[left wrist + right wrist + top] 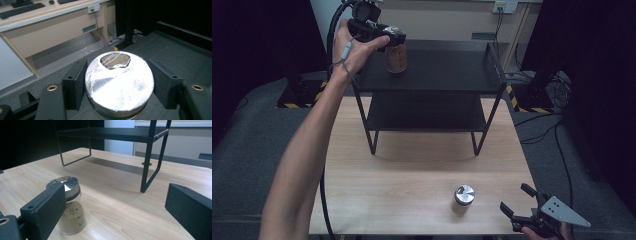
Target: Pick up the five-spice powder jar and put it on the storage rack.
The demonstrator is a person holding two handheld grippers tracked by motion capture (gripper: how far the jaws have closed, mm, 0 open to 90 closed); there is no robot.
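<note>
The left tool (388,44) was pinching a spice jar (396,59) by its lid, one black pad on each side of the silver cap (119,83), as seen in the left gripper view. The jar hung directly below the tool, over the top shelf of the black rack (447,67), near the shelf's left edge. Whether its base already touched the shelf could not be told. The grip at the lid kept the glass body free and upright, which I judged suited setting it down flat on the shelf without the tool fouling the raised rim.

The right tool (527,205) sat low at the near right corner of the wooden surface (412,170), jaws spread and holding nothing. A second jar (70,207), with brownish powder and a silver cap, stood on the surface just ahead of that tool and to its left, beside the left jaw, not between the two. In the right gripper view the jar was partly behind that jaw; contact could not be judged. The tool looked parked, likely waiting its turn.

Judgement: the placing of the first jar on the shelf was in hand; the second jar not yet taken up. Risk noted: a pinch on a smooth cap may slip if the tool tilts.
</note>
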